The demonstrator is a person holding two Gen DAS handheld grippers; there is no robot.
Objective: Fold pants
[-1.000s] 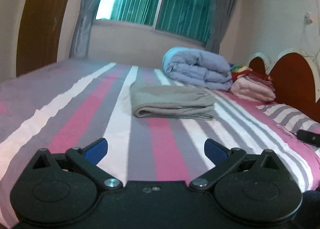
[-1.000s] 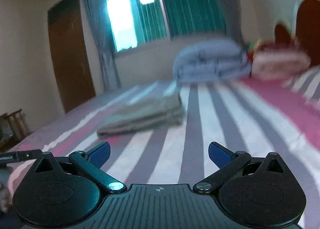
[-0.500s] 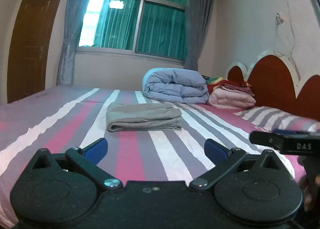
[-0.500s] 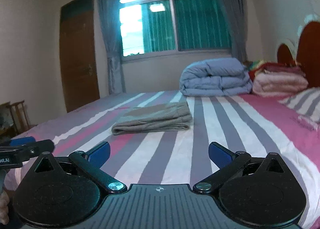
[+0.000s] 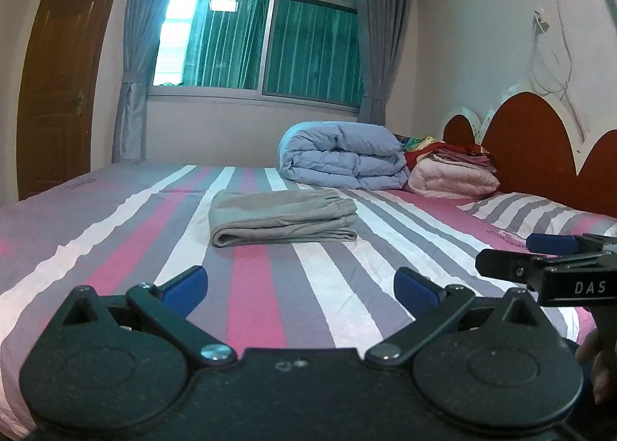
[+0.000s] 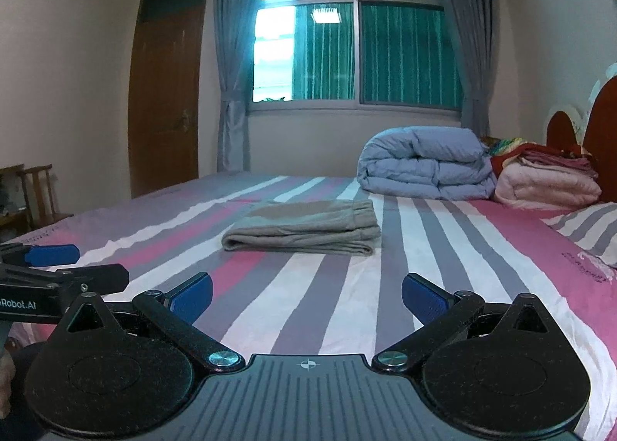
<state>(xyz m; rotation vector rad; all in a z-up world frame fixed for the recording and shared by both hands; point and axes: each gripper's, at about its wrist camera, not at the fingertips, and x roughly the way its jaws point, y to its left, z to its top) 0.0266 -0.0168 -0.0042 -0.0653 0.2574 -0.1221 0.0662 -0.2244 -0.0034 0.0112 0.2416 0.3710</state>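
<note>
Pants (image 5: 283, 217): folded on your striped bed (image 5: 115, 248), blue duvet (image 5: 343, 155) behind. Your left gripper (image 5: 300, 283) and right gripper (image 6: 306, 292): both spread, empty, well short.

White letters "DAS" stand on the black body of the right gripper (image 5: 547, 254), right of the left gripper's blue fingers. "Robot.AI", its start cut off, stands on the black left gripper (image 6: 58, 267), left of the right gripper's fingers.

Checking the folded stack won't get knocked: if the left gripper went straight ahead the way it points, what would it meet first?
Probably the folded pants: they lie ahead of the open left gripper, slightly left of centre, nothing but striped bed sheet before them. Height is unclear, so it might pass above.
</note>
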